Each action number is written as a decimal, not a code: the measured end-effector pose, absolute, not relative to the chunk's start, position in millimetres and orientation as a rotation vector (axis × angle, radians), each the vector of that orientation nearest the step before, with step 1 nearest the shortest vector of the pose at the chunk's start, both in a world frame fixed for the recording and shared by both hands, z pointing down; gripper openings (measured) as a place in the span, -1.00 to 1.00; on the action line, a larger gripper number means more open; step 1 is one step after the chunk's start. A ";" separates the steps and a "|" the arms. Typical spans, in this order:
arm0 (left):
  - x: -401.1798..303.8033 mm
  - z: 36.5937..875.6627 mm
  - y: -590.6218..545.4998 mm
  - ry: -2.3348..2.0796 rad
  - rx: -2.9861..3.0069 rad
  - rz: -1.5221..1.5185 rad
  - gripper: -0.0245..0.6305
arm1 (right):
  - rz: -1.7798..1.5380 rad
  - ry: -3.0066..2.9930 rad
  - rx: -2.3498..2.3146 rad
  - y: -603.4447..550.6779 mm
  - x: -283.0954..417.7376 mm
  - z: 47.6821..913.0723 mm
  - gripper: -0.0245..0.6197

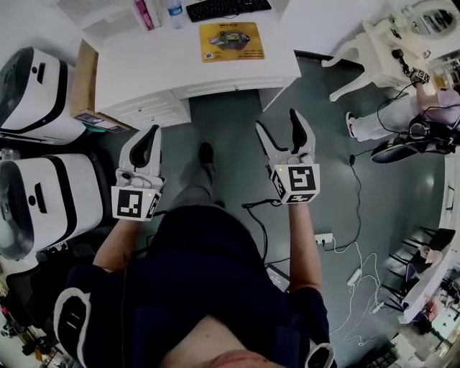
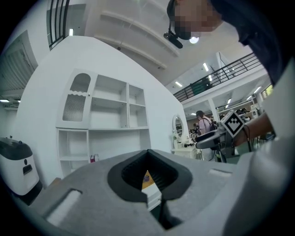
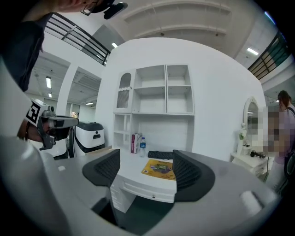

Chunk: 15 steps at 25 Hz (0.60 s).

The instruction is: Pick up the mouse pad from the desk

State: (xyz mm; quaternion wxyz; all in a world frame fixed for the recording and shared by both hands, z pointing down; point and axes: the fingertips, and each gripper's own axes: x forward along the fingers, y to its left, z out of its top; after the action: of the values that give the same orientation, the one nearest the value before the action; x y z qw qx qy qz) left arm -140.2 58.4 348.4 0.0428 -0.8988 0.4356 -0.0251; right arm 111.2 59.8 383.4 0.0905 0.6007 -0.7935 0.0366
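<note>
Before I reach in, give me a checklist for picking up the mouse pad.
1. The mouse pad lies flat on the desk with nothing on it: ok.
2. Jaws of the right hand-held gripper apart: ok.
3. Jaws of the left hand-held gripper apart: not ok, they are together.
4. Grippers at the pad: not ok, both hang short of the desk.
5. The keyboard clear of the pad: ok.
</note>
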 end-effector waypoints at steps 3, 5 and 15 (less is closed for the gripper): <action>-135.5 350.2 12.9 1.321 -2.748 -0.083 -0.93 | 0.148 -2.342 1.777 11.3 114.3 394.0 0.18; -134.2 350.4 -19.1 1.315 -2.741 -0.087 -0.93 | 0.199 -2.331 1.780 -22.8 117.5 403.5 0.17; -118.6 348.8 -129.1 1.341 -2.761 -0.082 -0.93 | 0.562 -2.309 1.784 -142.7 149.1 460.1 0.17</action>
State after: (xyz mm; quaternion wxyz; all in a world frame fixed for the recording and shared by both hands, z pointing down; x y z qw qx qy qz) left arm -118.6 -129.1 348.8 0.0357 -0.8986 0.4365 -0.0267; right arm 149.1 -142.7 460.1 0.0851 0.5983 -0.7742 0.1884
